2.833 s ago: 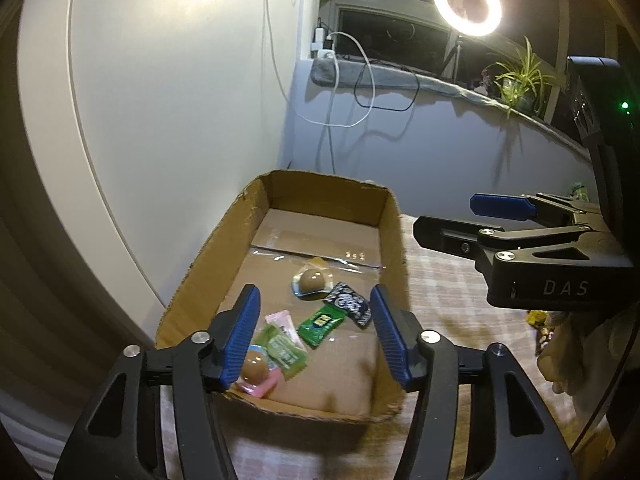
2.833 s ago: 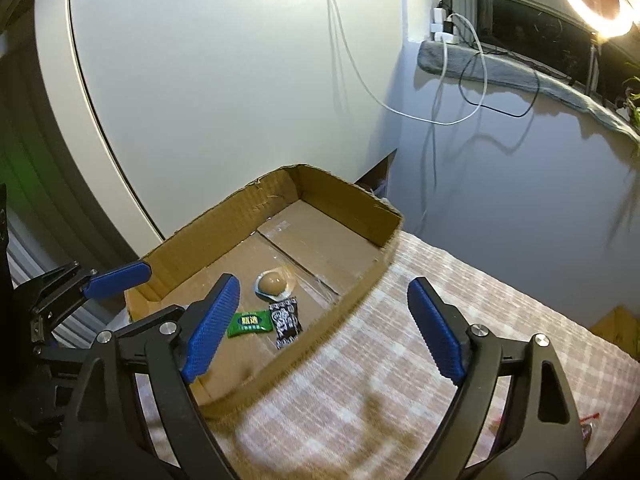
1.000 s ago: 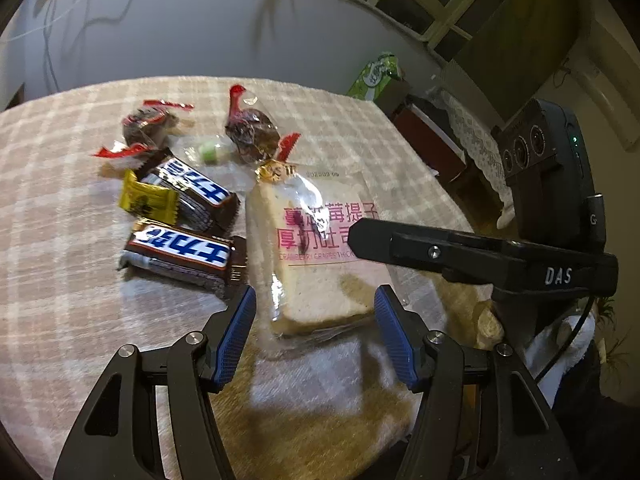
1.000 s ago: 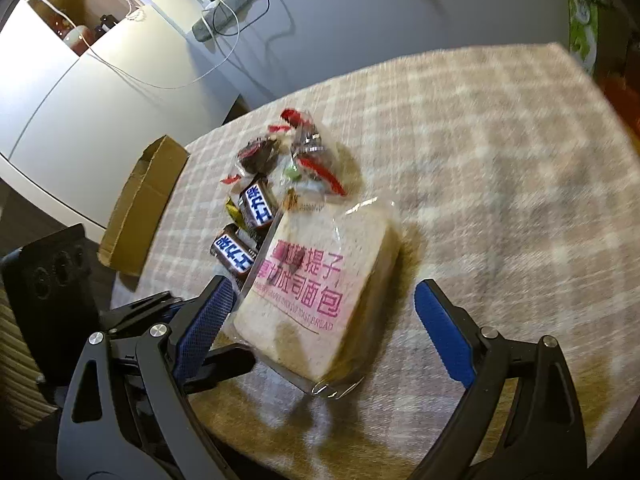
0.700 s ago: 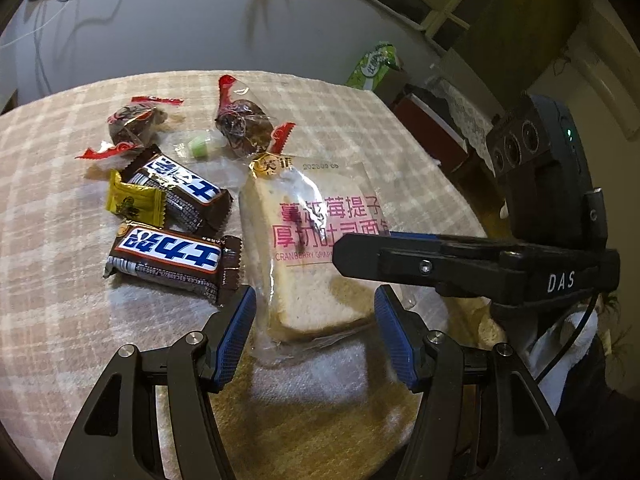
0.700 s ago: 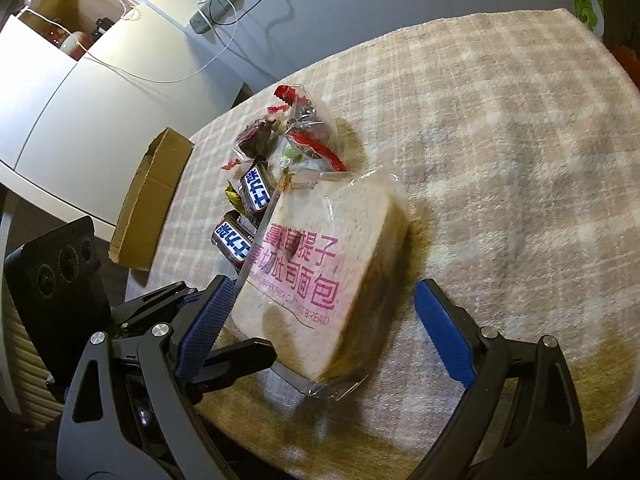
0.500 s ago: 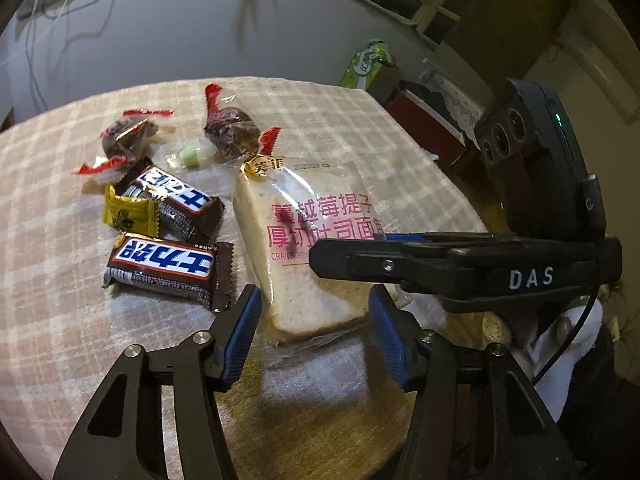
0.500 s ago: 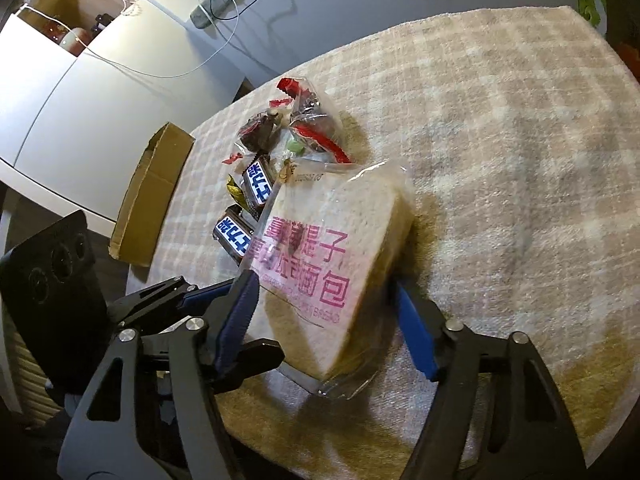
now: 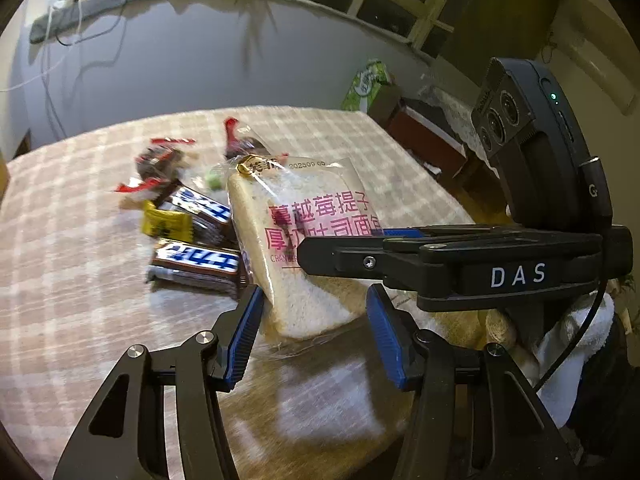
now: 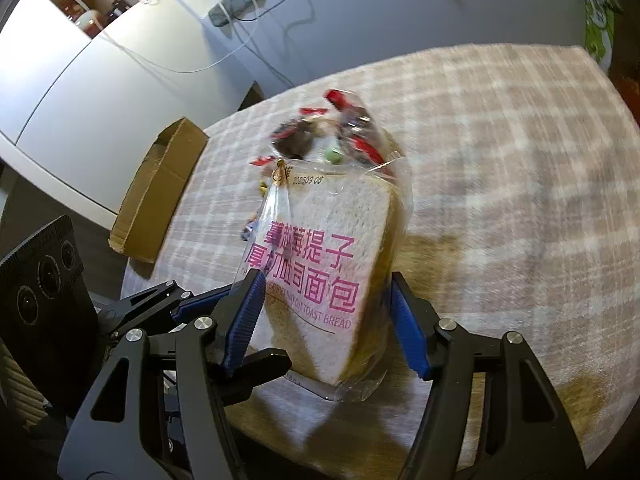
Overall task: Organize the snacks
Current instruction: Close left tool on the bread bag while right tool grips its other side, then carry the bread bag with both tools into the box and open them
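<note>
A bagged slice of toast bread (image 10: 328,264) with pink lettering is tilted up off the checked tablecloth. My right gripper (image 10: 326,318) is shut on its near end and lifts it. The bread also shows in the left wrist view (image 9: 308,240), with the right gripper's fingers (image 9: 340,256) across it. My left gripper (image 9: 314,332) is open, its blue pads either side of the bread's near corner, not clamping it. Two blue-and-brown chocolate bars (image 9: 196,264), a yellow candy (image 9: 168,224) and red-wrapped snacks (image 9: 160,160) lie left of the bread.
The cardboard box (image 10: 160,192) stands at the table's far left edge by a white cabinet (image 10: 80,80). A green packet (image 9: 368,84) sits beyond the table's far edge. The table edge runs close under both grippers.
Both grippers swung from the cardboard box to the snack pile. The right gripper closed on the bread bag and tipped it up. The left gripper moved in around the bread's corner.
</note>
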Tool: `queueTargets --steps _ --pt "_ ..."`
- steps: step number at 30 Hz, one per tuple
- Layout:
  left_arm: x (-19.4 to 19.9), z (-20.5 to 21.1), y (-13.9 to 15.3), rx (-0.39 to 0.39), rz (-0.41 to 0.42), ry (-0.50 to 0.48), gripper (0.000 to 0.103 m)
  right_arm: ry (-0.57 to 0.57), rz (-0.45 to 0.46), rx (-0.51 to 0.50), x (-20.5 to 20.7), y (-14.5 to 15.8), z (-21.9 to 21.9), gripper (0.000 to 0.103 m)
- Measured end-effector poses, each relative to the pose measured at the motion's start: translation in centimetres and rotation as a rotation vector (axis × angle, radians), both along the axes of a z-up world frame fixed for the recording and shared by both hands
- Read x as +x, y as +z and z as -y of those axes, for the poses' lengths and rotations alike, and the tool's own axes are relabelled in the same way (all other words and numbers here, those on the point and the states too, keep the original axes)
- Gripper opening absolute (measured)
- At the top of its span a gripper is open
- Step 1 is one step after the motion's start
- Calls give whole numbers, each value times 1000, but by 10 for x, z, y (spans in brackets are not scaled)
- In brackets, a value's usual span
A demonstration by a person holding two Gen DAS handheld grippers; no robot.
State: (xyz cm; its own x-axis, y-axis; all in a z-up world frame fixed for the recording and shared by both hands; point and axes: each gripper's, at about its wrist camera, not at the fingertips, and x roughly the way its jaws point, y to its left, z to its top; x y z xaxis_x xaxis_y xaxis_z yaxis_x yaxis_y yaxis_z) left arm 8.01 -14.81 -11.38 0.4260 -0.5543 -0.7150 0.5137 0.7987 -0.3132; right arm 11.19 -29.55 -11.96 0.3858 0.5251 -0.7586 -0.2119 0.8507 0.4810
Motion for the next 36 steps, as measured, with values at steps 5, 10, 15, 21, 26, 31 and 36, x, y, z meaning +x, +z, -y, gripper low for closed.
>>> queueTargets --steps 5,10,15,21,26,31,36 --pt "-5 -24 14 4 46 41 53 42 37 -16 1 17 -28 65" --pt "-9 -51 23 -2 77 97 53 87 65 -21 7 31 -59 65" --pt "-14 -81 33 -5 103 159 53 147 94 -26 12 40 -98 65" --pt "-15 -120 40 -6 124 249 53 226 120 -26 17 43 -145 65" --pt "-9 -155 44 -7 136 327 53 290 141 -24 25 48 -190 65" --pt "1 -188 48 -7 152 399 53 340 151 -21 35 55 -230 65" --pt "8 -218 51 -8 163 458 53 395 161 -20 49 60 -267 65"
